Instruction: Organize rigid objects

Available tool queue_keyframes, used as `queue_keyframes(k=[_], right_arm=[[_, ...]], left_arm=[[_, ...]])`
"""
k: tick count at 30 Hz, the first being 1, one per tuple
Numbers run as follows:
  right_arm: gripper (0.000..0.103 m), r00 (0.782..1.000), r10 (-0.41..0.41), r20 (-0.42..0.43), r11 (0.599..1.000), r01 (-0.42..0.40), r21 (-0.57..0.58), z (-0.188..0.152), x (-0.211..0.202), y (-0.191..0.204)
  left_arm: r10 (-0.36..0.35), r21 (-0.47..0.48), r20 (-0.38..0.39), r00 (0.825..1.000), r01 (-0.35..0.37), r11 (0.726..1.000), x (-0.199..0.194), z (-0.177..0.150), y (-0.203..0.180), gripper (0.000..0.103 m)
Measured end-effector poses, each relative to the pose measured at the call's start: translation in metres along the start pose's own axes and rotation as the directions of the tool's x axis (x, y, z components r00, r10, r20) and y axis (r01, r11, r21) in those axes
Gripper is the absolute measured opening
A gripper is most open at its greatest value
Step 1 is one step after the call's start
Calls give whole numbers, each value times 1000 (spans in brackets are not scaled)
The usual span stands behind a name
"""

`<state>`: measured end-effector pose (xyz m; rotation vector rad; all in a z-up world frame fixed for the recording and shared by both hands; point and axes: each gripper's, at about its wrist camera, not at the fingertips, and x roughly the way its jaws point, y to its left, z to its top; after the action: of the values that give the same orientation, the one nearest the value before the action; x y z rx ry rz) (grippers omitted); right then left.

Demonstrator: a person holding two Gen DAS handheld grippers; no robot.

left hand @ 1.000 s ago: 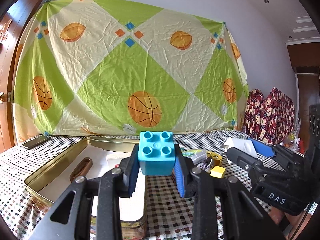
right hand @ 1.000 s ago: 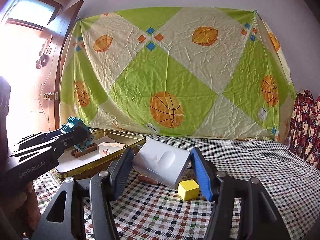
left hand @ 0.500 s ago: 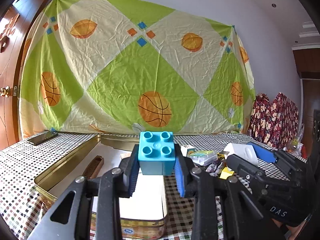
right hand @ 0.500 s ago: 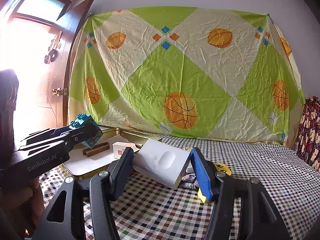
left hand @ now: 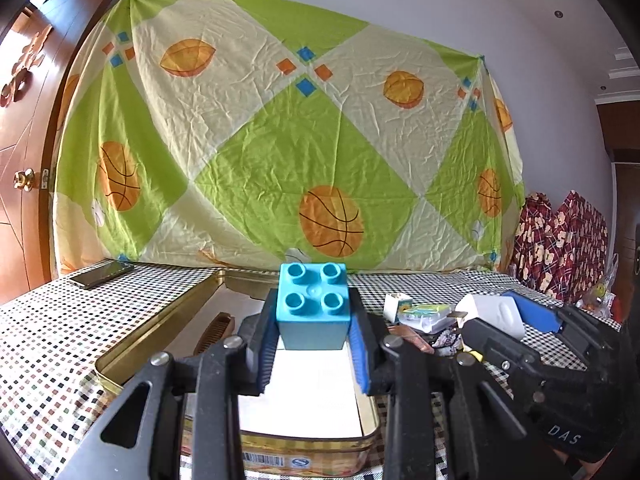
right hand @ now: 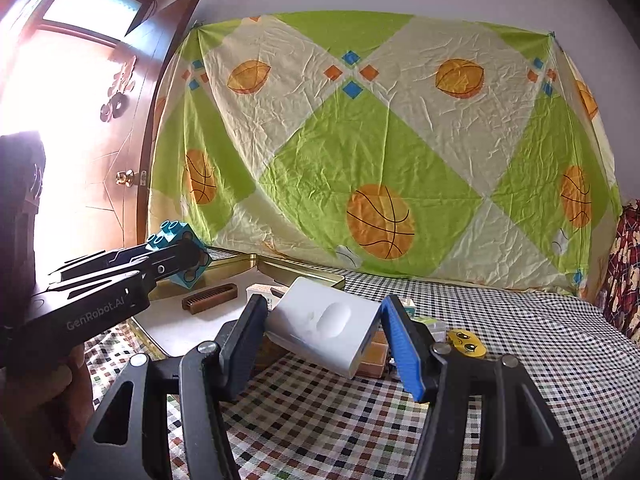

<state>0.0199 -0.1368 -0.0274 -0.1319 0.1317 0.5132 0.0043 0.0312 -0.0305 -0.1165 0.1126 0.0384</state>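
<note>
left tool [left hand: 314, 354] holds brick [left hand: 313, 306] over tin [left hand: 160, 334] | comb [left hand: 212, 330] and box [right hand: 260, 294] in tin | right tool [right hand: 324, 350], right of tin, holds power bank [right hand: 324, 330] above counter [right hand: 540, 360] | phone [left hand: 100, 274] on counter, far left | small items [left hand: 420, 316] right of tin

Both wrist cams sit low over the checked table [right hand: 520, 360], close, facing the basketball sheet [left hand: 280, 140] at 12 o'clock; left cam looks along its fingers above the gold tin [left hand: 160, 332]; right cam sees that tin [right hand: 304, 274] at 10 o'clock; shared: sheet, tin, table, each other's gripper.
</note>
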Motion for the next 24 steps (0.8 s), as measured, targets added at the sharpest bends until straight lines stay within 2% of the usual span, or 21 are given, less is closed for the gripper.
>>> queue_keyframes(k=[24], right_arm=[[61,995,93,-20,995,-93,-44,7,16,43]], left_arm=[[64,-41,3,998,-64,997,-4,2,39,30]])
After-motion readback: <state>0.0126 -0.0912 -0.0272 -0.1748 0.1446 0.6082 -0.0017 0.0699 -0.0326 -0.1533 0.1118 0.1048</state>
